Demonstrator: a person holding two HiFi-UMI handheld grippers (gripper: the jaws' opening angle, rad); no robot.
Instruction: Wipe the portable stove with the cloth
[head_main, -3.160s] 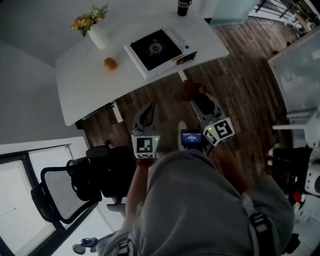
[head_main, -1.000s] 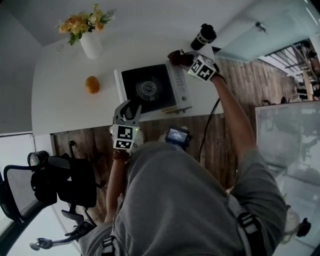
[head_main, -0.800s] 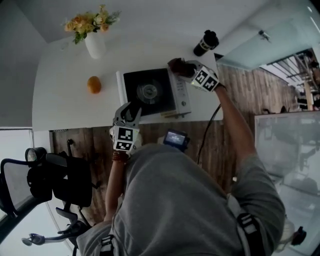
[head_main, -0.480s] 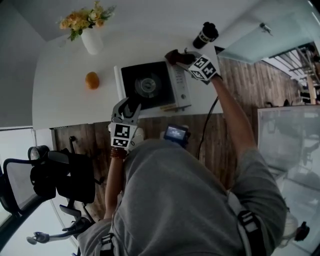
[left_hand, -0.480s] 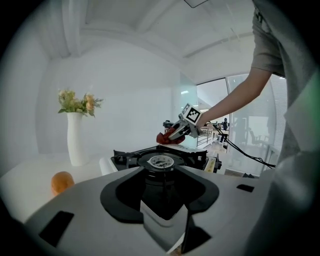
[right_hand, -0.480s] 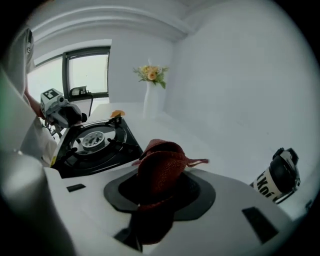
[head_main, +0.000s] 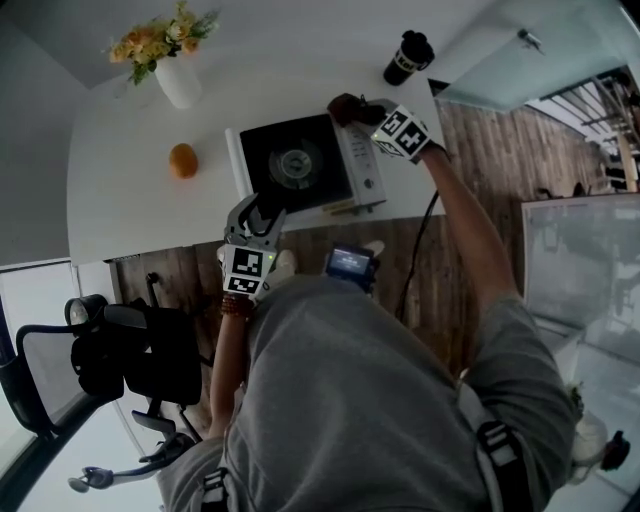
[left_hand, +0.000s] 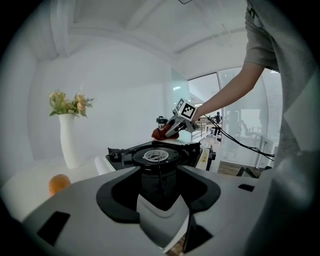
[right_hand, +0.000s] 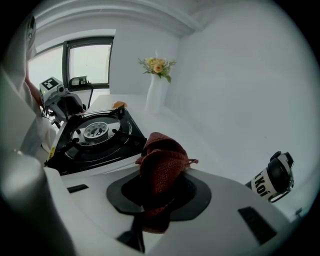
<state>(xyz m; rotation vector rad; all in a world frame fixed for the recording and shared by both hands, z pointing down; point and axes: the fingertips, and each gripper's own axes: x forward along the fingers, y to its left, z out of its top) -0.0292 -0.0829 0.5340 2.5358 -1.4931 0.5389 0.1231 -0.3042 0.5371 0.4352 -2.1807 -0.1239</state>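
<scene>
Right now the dark red cloth (head_main: 345, 108) is bunched in the right gripper (head_main: 362, 110) at the far right corner of the portable stove (head_main: 300, 165), beside its white control strip. In the right gripper view the cloth (right_hand: 160, 170) fills the gap between the jaws, which have just been closing and now pinch it, a loose fold rising above them. Whether the cloth already touches the stove cannot be told.

The stove sits near the front edge of the white table (head_main: 130, 200), its black top and round burner facing up. The left gripper (head_main: 262, 210) is at the stove's near left corner. Its jaws have just been opening and stand wide apart. In the left gripper view the stove (left_hand: 157, 155) lies just ahead of them, and they grip nothing. Whether they touch the stove's edge is unclear. That same view shows the right gripper (left_hand: 170, 131) and the cloth (left_hand: 160, 134) across the burner.

Further out on the table, an orange (head_main: 182, 160) lies to the left of the stove, apart from it. A white vase (head_main: 178, 85) of yellow flowers stands behind the orange. A dark cup (head_main: 407, 57) with white print stands beyond the right gripper, near the table's far right corner.

A cable (head_main: 425, 225) hangs along the person's right arm. A small device with a lit screen (head_main: 350, 263) sits at the person's chest. A black office chair (head_main: 120, 360) stands on the floor to the left.
</scene>
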